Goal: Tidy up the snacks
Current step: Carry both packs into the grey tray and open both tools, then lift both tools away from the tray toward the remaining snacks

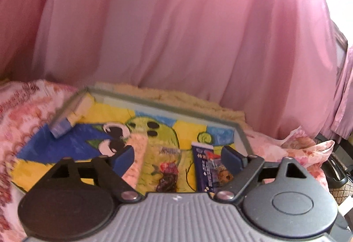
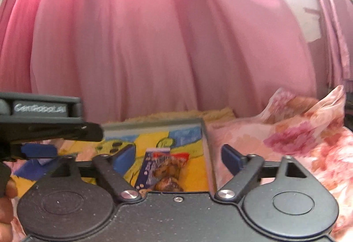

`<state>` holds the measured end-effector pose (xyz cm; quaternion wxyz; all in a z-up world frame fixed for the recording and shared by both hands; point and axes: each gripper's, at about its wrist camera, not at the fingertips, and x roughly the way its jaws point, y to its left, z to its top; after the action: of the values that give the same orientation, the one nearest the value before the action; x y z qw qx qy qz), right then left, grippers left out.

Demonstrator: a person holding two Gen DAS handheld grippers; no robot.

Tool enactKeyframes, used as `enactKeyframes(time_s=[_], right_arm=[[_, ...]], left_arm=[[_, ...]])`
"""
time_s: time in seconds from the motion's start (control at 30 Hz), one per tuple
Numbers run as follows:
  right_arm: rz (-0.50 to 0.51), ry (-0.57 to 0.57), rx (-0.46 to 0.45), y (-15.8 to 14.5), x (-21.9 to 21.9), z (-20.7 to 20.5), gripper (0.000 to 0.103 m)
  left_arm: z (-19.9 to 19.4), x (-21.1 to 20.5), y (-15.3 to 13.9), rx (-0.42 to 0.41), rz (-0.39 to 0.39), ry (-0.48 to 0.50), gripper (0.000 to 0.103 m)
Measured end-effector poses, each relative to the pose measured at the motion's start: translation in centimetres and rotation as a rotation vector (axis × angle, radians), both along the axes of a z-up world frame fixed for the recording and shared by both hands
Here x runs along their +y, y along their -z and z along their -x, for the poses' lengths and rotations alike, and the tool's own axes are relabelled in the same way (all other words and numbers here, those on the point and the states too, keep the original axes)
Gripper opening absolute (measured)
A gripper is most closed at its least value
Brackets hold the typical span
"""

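Hovering over the tray (image 1: 241,131), left gripper (image 1: 178,157) and right gripper (image 2: 178,157) fingers apart, empty; blue snack packet (image 1: 207,167) near tray's right edge.

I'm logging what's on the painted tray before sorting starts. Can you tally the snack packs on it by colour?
Blue packs: 2, one by the tray's far left corner, one on the right, with a brown cookie picture
Pink pack: 1
Clear pack with dark contents: 1
Total: 4
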<state>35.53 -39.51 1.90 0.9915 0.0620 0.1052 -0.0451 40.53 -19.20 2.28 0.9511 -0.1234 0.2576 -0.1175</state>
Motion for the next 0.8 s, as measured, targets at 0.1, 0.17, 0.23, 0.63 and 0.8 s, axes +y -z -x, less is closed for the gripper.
enactKeyframes(time_s=[0.1,0.17,0.23,0.63,0.8], right_arm=[[-0.01,0.002,-0.04,-1.0,0.0,1.8,0.099],[0.001,0.008,-0.068,-1.7,0.2,3.3,0.102],[0.015,0.017,-0.106,-2.4,0.6,4.8,0.102],[0.062,0.054,-0.251,-3.6,2.9,14.2,0.102],[0.009,0.065,-0.226,-3.5,3.3,17.0,0.102]], left_arm=[[1.8,1.2,-1.4,-0.048,-0.014,-0.025,0.1],[3.0,2.1,-2.3,-0.079,-0.012,-0.051,0.102],[4.2,3.0,-3.1,-0.102,-0.009,-0.062,0.102],[13.1,6.2,-4.9,-0.196,-0.071,-0.11,0.103],[16.2,7.0,-4.4,-0.161,-0.094,-0.095,0.103]])
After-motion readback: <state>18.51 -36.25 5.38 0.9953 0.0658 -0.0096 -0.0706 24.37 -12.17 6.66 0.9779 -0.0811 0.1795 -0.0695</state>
